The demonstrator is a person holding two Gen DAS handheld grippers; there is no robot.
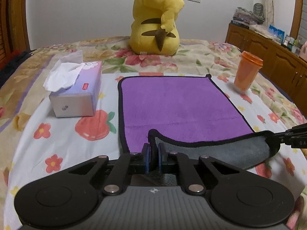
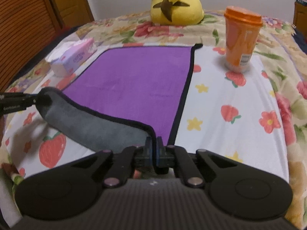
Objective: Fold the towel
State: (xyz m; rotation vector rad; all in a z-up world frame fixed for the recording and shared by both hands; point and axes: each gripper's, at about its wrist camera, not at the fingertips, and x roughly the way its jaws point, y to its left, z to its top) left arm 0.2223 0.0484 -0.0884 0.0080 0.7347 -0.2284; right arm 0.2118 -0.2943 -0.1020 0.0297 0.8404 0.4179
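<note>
Got the purple towel [image 1: 178,103] flat on the bed [image 1: 57,134], and I've got my left gripper [image 1: 153,153] and right gripper [image 2: 153,146] each pinched tight on a near corner, lifted so the grey underside shows, ready to flip that edge toward the far side.

Purple towel [image 1: 178,103] with black trim, flat on bed; near edge lifted, grey underside showing

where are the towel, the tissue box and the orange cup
towel [image 1: 176,103]: left wrist view, middle of its purple face
tissue box [image 1: 76,97]: left wrist view, its near end
orange cup [image 2: 239,44]: right wrist view, its side wall
</note>
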